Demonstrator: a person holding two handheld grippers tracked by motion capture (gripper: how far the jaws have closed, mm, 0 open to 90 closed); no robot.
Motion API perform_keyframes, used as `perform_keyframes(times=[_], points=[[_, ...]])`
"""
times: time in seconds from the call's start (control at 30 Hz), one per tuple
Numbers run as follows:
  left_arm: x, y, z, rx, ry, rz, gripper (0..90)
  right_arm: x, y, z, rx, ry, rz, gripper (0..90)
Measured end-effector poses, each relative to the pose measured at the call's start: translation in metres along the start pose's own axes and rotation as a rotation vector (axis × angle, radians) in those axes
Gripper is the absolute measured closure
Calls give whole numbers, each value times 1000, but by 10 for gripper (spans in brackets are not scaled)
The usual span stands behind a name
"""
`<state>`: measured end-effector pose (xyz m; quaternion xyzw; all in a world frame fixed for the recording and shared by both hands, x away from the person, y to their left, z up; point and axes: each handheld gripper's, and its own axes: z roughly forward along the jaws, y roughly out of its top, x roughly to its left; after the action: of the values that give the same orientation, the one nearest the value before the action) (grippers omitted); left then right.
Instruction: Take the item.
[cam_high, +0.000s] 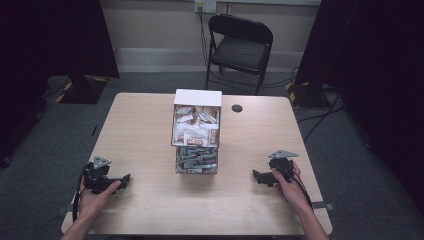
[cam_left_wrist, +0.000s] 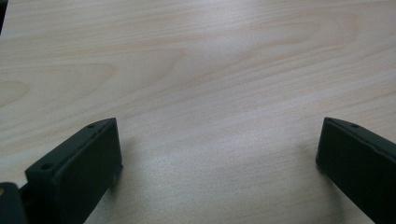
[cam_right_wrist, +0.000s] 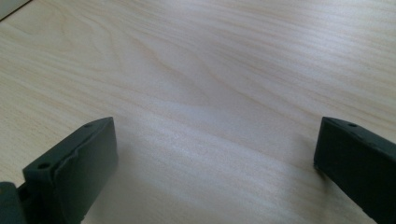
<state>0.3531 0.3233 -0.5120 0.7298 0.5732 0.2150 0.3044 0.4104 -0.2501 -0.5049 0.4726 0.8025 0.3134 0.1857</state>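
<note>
A pale wooden table sits in a dim room, a black folding chair behind it. We hold both tongs low near its front edge: the left gripper and the right gripper each have their jaws spread wide over bare wood, gripping nothing. Between them, farther back, stands the open box crammed with packets — white ones above, grey ones below. Our worry: a careless reach could nudge the tall box over, or snag several packets at once — they lie tightly packed.
</note>
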Motion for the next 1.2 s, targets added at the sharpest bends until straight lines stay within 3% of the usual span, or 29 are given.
perform_keyframes(times=[0.27, 0.47, 0.53, 0.73, 0.9, 0.97, 1.0, 1.2], points=[[0, 3, 1, 6, 13, -9, 8, 0, 0, 0, -1, -2, -1, 0], [-2, 6, 0, 17, 7, -10, 86, 0, 0, 0, 0, 0, 0, 0], [-1, 7, -2, 14, 7, -9, 154, 0, 0, 0, 0, 0, 0, 0], [1, 11, -6, 17, -20, -36, 206, 0, 0, 0, 0, 0, 0, 0], [-1, 16, -12, -7, -40, -26, 243, 0, 0, 0, -1, 0, -1, 0], [-4, 17, -14, -10, -55, -21, 259, 0, 0, 0, 0, 0, -1, 0], [-6, 18, -15, -13, -83, -26, 262, 0, 0, 0, 0, 0, -1, 0], [-13, 21, -20, -32, -115, -14, 272, 0, 0, 0, 0, 0, 0, 0]])
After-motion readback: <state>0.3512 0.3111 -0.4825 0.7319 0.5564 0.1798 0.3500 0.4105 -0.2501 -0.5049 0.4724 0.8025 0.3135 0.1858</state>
